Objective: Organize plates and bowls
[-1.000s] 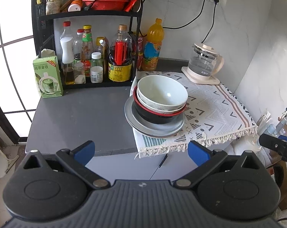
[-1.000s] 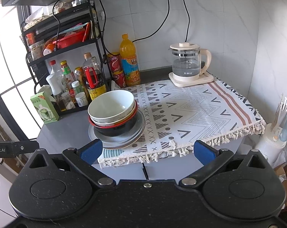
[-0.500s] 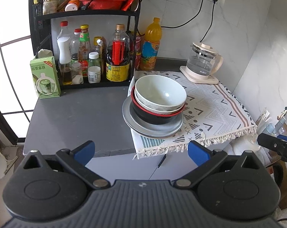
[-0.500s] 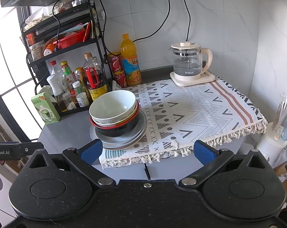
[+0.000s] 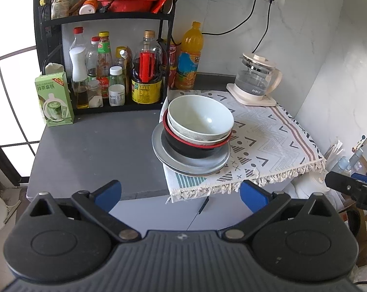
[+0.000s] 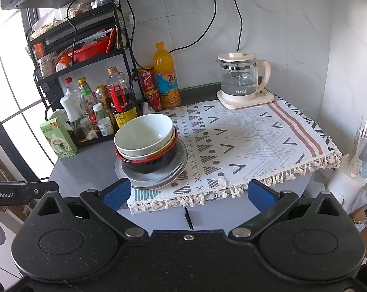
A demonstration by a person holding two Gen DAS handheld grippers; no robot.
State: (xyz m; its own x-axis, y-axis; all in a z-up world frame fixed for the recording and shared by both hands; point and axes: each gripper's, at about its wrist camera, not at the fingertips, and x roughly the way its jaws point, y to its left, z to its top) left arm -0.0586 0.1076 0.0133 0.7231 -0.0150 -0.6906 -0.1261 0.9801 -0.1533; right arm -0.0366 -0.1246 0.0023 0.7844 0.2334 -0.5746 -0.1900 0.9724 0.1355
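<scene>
White bowl [image 5: 200, 119] upright, mouth upward

The plate [image 5: 190, 165] ahead of my jaws is mostly covered by the black bowl [image 5: 183, 146]; I can't count the bowls nested inside it. My right gripper [image 5: 353, 188] is cut by the frame edge. Bottle labels in the rack [image 5: 105, 19] are too small to read.
</scene>
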